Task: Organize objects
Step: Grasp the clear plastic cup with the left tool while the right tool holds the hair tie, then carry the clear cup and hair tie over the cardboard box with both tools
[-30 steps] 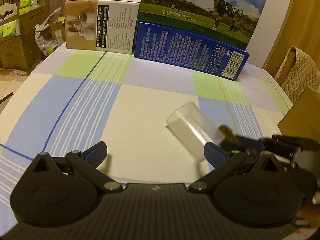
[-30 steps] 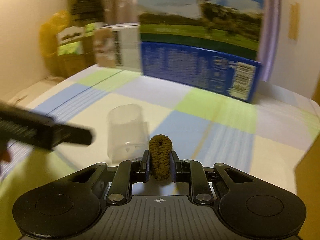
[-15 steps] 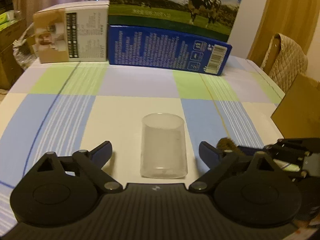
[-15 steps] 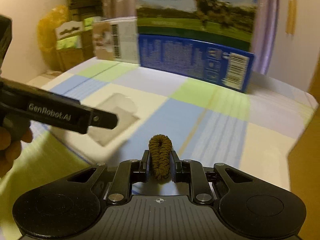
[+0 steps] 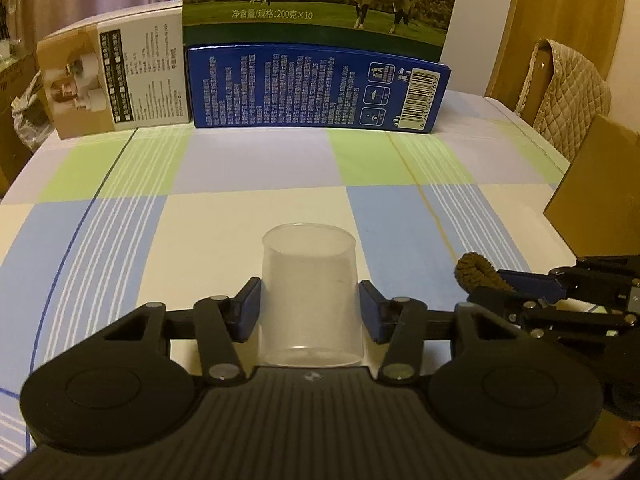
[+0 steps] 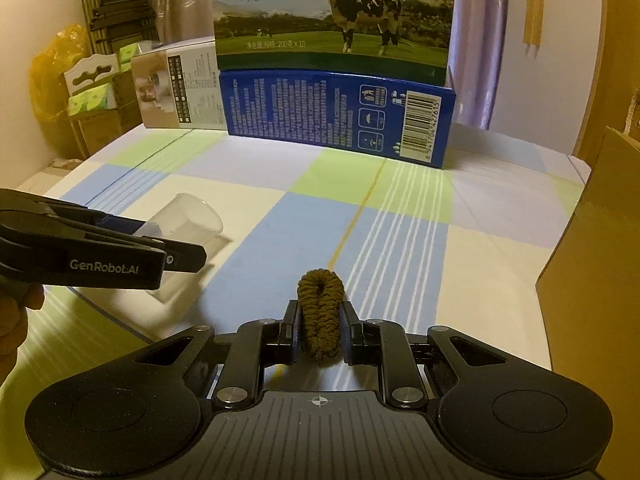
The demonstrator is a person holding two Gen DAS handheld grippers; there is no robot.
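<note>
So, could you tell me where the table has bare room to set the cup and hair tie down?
The checked cloth is bare from the clear cup in the left gripper back to the blue box. The right gripper holds the hair tie. It is crowded along the boxes and by the cardboard.

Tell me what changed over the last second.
The left gripper swung to centre on the clear plastic cup and its jaws closed on it. The right gripper kept hold of the brown hair tie; the boxes at the back stayed put.
</note>
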